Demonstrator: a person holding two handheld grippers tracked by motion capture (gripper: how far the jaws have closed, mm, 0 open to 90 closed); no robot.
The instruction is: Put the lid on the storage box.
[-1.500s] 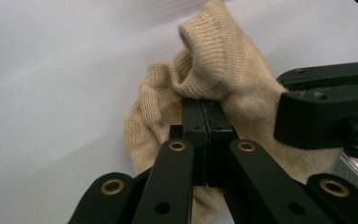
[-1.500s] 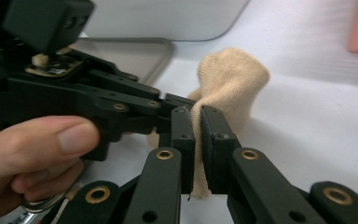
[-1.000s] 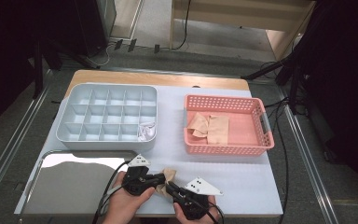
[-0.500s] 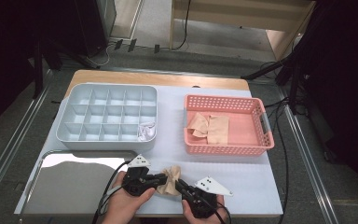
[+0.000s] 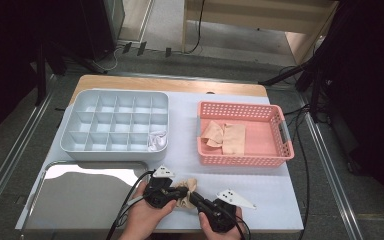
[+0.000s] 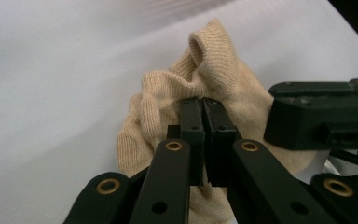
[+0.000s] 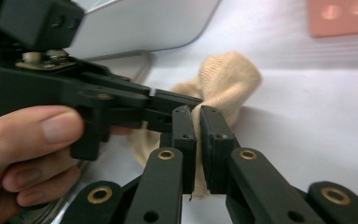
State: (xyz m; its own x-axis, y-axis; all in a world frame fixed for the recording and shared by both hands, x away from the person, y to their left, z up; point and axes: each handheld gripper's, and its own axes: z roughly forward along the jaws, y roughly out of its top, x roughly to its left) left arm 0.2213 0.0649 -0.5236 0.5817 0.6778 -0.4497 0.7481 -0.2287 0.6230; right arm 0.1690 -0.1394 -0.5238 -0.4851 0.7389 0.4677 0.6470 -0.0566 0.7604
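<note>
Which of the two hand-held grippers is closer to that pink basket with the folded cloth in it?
The right. The right gripper sits at the table's near edge, below the pink basket's front left corner. The left gripper is just beyond it to the left. Both pinch the beige sock.

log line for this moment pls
left claw: shut on sock | right claw: shut on sock | sock: bunched on white mat near tray

Both hands low at the near table edge, grippers meeting nose to nose

The left gripper (image 5: 177,190) angles rightward, its jaws just closed and pinched flat together; the right gripper (image 5: 196,199) angles leftward, jaws clamped tight too. Each hand wraps its gripper's body from below, the left hand (image 7: 23,154) with fingers curled.
</note>
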